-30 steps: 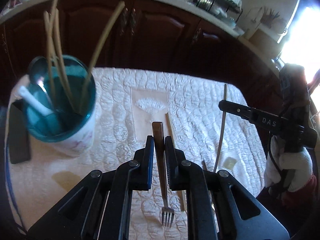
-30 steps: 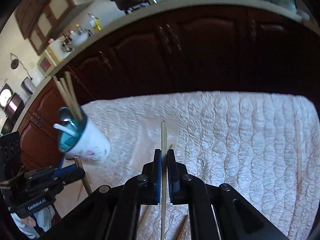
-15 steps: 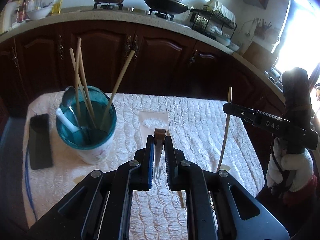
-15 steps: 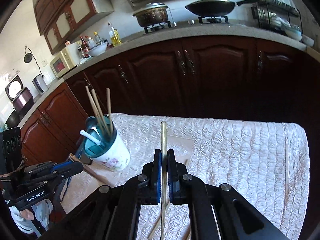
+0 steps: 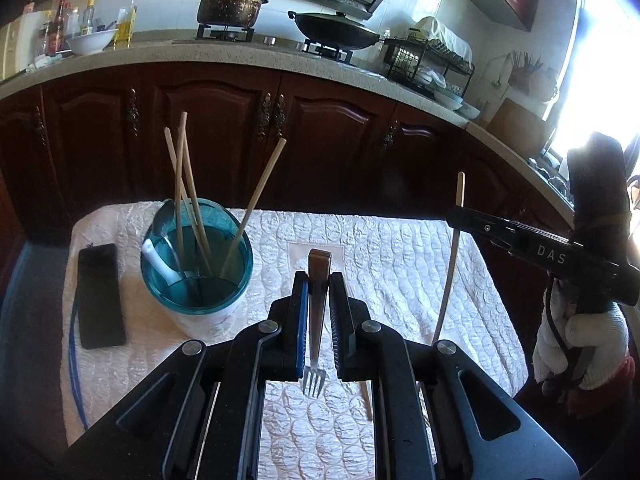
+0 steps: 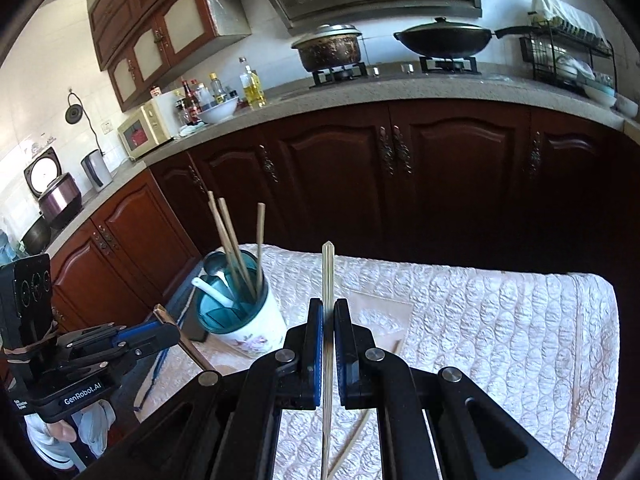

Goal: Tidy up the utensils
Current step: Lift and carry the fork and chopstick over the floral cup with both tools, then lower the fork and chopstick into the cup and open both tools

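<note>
The left gripper (image 5: 319, 280) is clamped on a fork (image 5: 316, 320), tines hanging down, just right of the teal cup (image 5: 196, 276). The right gripper (image 6: 328, 320) pinches one chopstick (image 6: 327, 320), farther right of this cup, above the white cloth (image 5: 400, 264).

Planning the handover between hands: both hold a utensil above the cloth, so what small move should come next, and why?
Probably carry the left hand-held gripper toward the cup first: its fork is gripped, lifted off the cloth, and the cup's open mouth lies close on its left. The right hand-held gripper holds a chopstick.
</note>
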{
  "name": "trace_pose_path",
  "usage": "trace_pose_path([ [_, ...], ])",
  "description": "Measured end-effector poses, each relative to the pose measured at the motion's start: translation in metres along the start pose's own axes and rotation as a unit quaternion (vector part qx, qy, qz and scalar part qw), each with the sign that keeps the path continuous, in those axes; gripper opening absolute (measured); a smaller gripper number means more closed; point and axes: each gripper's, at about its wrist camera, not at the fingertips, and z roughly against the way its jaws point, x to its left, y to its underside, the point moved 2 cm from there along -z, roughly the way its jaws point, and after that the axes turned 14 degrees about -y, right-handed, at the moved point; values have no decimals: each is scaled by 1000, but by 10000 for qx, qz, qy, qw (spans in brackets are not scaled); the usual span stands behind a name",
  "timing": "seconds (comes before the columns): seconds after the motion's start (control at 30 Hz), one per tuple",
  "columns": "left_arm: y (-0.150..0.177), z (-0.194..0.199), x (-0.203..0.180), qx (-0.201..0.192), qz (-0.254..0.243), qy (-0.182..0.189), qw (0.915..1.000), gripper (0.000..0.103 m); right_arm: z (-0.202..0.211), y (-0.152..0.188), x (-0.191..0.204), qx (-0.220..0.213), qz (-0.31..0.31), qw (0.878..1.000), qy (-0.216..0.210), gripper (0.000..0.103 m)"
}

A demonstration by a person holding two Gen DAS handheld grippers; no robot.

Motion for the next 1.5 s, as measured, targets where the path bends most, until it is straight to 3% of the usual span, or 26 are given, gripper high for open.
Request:
trace_pose_path([
  [0.4, -21, 25, 25, -213, 151, -75, 9996, 9, -11, -22, 25, -134, 182, 9995, -235, 5],
  [0.77, -75, 61, 65, -864, 302, -482, 9946, 9, -31, -69, 56, -415, 383, 9968, -564, 5],
  [1.13, -96, 26, 89, -915, 324, -1025, 9900, 9, -81, -107, 87, -545, 578, 9940, -755, 5],
  [1.37, -91, 2, 100, -700, 465, -1151, 9898, 9, -129, -110, 87, -474, 587, 9944, -745, 5],
  [1.5, -89, -6, 100, -818, 433, -1296, 9872, 9, -148, -108, 83, -544, 531, 9944, -738, 5],
])
